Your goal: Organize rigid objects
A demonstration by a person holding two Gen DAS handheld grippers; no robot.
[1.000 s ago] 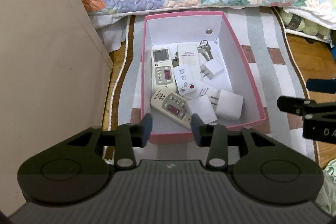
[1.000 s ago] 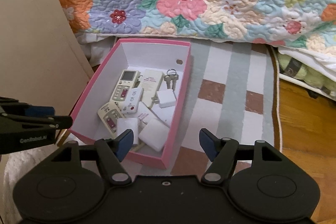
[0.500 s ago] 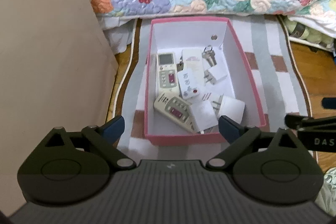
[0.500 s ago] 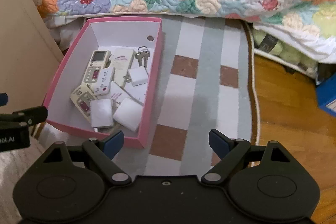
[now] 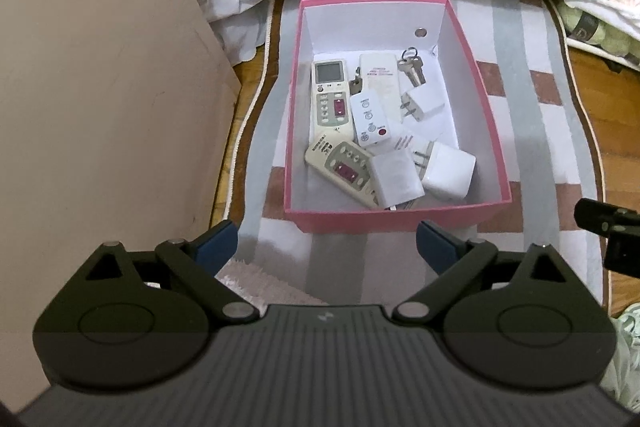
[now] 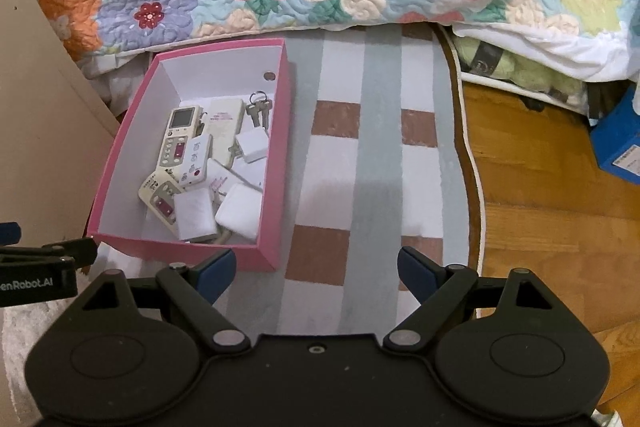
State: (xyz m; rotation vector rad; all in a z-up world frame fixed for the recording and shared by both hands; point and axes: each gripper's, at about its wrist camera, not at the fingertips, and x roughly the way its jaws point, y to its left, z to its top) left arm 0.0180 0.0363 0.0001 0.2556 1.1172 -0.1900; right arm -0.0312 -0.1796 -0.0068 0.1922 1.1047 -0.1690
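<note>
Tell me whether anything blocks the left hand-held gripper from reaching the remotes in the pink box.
Only the pink box's near wall stands between the left hand-held gripper and the remotes. The box is open-topped, with nothing visible above it.

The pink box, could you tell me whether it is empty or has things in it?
Not empty: the pink box holds remotes, white chargers and keys.
</note>
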